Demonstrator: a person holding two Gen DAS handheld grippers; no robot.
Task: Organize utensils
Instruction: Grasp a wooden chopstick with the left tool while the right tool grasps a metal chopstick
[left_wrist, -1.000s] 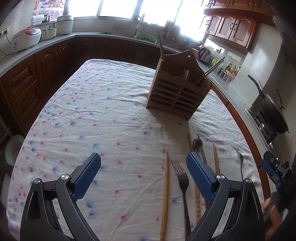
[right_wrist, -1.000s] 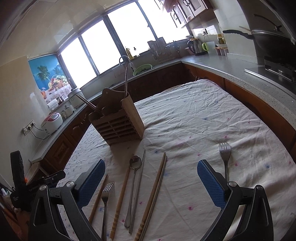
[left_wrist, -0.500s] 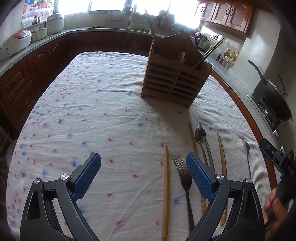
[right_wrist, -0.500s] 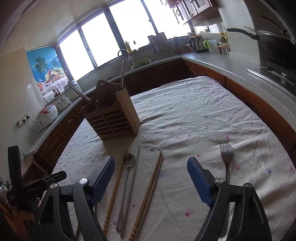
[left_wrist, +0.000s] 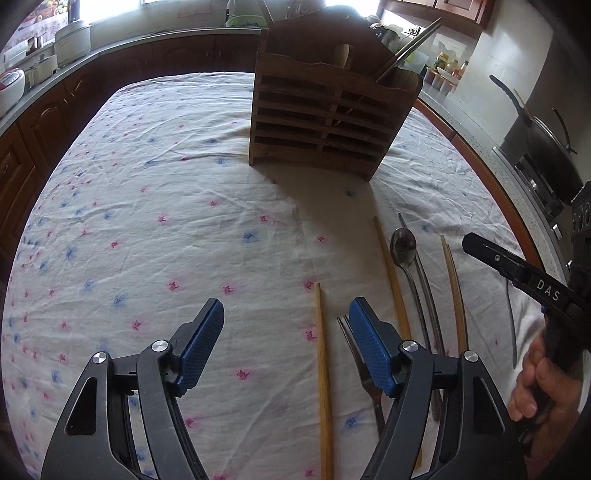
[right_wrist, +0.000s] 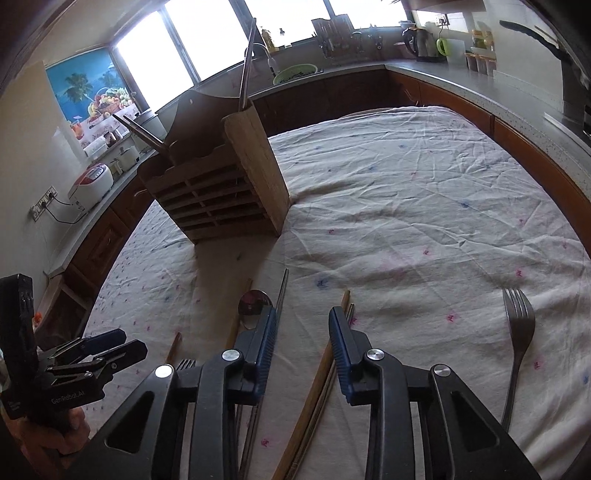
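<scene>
A slatted wooden utensil holder (left_wrist: 325, 110) stands upright on the flowered tablecloth, with a few utensils sticking out of it. In front of it several utensils lie in a row: wooden chopsticks (left_wrist: 391, 273), a spoon (left_wrist: 404, 243) and a fork (left_wrist: 365, 373). My left gripper (left_wrist: 286, 332) hovers low with its jaws closing. A single wooden chopstick (left_wrist: 321, 369) lies between its fingers, and no pad touches it. My right gripper (right_wrist: 303, 332) is also closing over the spoon (right_wrist: 253, 306), a metal chopstick (right_wrist: 282, 291) and a wooden chopstick pair (right_wrist: 317, 384), gripping nothing. A second fork (right_wrist: 519, 332) lies apart to its right.
Dark wood counters ring the table (left_wrist: 147, 221). A rice cooker (right_wrist: 92, 181) stands at the left, a kettle (right_wrist: 415, 42) at the back, and a black wok (left_wrist: 546, 155) sits on the stove at the right. A hand (left_wrist: 543, 391) holds the right gripper's handle.
Both grippers have moved forward and down toward the row of utensils, and the holder looms larger. The left jaws have narrowed a little, the right jaws a lot.
</scene>
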